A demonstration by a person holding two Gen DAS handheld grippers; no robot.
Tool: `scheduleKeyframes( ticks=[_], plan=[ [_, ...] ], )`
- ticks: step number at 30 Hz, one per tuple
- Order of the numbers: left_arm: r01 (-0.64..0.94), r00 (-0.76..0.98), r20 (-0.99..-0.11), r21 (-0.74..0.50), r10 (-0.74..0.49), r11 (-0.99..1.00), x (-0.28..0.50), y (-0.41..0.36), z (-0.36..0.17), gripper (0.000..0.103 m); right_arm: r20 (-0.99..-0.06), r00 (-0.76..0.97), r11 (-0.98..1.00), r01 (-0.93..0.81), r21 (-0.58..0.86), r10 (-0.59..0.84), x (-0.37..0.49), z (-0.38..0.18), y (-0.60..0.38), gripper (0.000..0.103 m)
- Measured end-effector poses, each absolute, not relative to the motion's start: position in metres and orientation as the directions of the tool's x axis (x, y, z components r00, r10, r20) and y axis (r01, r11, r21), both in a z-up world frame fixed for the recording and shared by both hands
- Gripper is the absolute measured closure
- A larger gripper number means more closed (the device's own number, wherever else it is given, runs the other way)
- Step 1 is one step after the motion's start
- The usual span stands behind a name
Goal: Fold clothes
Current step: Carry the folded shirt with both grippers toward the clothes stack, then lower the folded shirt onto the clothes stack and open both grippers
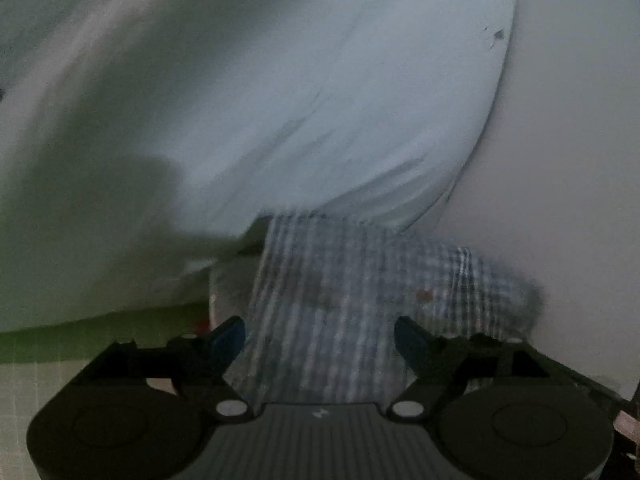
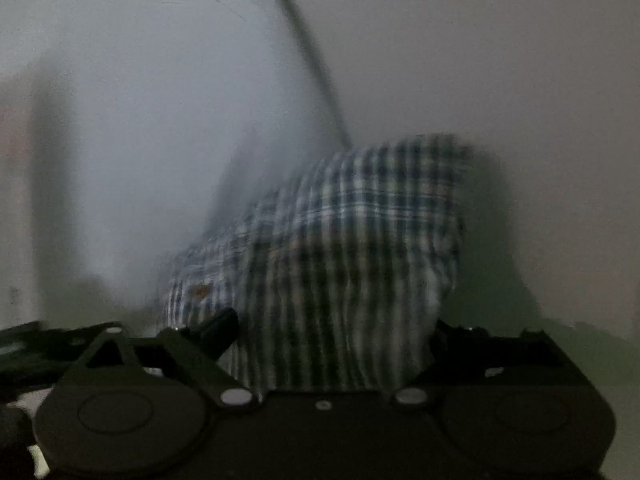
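Plaid cloth [image 1: 340, 300], most likely a checked shirt, filled the space ahead of both tools, blurred by motion in each view. In the left wrist view the left tool [image 1: 320, 338] stood wide open, its blue-padded fingers [image 1: 230, 334] apart on either side of the plaid cloth and not pressing it, so it had hold of nothing. In the right wrist view the right tool [image 2: 332, 334] was likewise spread wide; one dark finger [image 2: 218, 326] showed clear beside the plaid cloth [image 2: 340, 248], the other was hidden behind the fabric, and no pinch on the cloth could be seen. The step in hand looked like a release at the end of a fold or a carry, with the garment let go. The next move would call for drawing both tools back clear of the plaid cloth without dragging it, then finding a fresh edge or corner to take hold of. Only the left view showed the pale blue sheet [image 1: 300, 100], wrinkled, lying beyond the plaid cloth, with a green strip [image 1: 100, 332] and a light gridded surface to that cloth's left that might be a desk mat. Only the right view showed the plaid cloth heaped high against a plain pale wall [image 2: 500, 60], with a dark slanting line [image 2: 308, 60] rising above it.
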State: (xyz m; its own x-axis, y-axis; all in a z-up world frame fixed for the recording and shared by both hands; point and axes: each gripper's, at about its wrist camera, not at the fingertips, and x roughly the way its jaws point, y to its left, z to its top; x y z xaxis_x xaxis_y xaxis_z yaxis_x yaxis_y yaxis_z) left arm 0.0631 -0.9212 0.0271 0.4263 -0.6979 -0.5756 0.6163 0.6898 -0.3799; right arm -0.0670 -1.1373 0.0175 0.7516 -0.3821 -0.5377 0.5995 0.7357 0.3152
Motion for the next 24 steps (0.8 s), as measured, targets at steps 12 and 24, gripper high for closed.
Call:
scheduleKeyframes(
  ticks=[12, 24],
  plan=[
    [0.662, 0.516, -0.57, -0.209, -0.64, 0.72, 0.01, -0.856, 0.029, 0.007, -0.442, 0.695, 0.733, 0.67, 0.114, -0.567, -0.118, 0.023, -1.063, 0.001],
    [0.717, 0.497, -0.566, -0.16, -0.658, 0.679, -0.085, -0.81, 0.022, 0.0, -0.491, 0.69, 0.765, 0.64, 0.072, -0.532, -0.209, 0.026, -0.965, 0.001]
  ],
)
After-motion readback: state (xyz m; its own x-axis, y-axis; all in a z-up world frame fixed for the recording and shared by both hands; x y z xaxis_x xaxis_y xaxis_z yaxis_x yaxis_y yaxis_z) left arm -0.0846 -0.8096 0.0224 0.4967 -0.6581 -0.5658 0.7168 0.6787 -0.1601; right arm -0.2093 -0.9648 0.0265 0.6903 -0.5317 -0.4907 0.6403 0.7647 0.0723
